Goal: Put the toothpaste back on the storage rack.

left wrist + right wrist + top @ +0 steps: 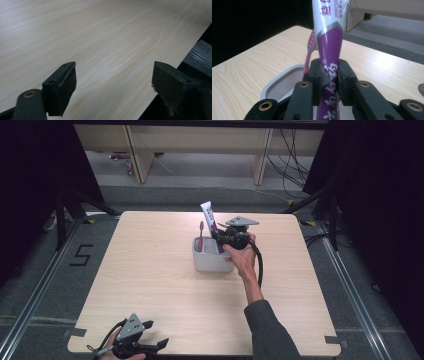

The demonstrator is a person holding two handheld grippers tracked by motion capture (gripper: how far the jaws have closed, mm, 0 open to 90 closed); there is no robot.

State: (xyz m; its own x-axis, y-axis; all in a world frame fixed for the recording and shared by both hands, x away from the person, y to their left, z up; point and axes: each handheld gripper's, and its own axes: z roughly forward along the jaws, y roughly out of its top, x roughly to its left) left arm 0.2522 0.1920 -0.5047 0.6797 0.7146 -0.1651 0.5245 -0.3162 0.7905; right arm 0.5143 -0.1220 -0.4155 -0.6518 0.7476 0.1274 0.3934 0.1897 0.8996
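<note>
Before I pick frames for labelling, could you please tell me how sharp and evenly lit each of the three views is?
High view: table evenly lit, surroundings dark, slightly soft. Left gripper view: wood grain clear, near pads dim and soft. Right gripper view: toothpaste tube sharp with glare streaks, pink toothbrush a little soft, left background black.

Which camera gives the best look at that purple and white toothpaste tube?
The right gripper view: the toothpaste tube stands close up, clamped by the right gripper. In the high view it is small and distant.
</note>
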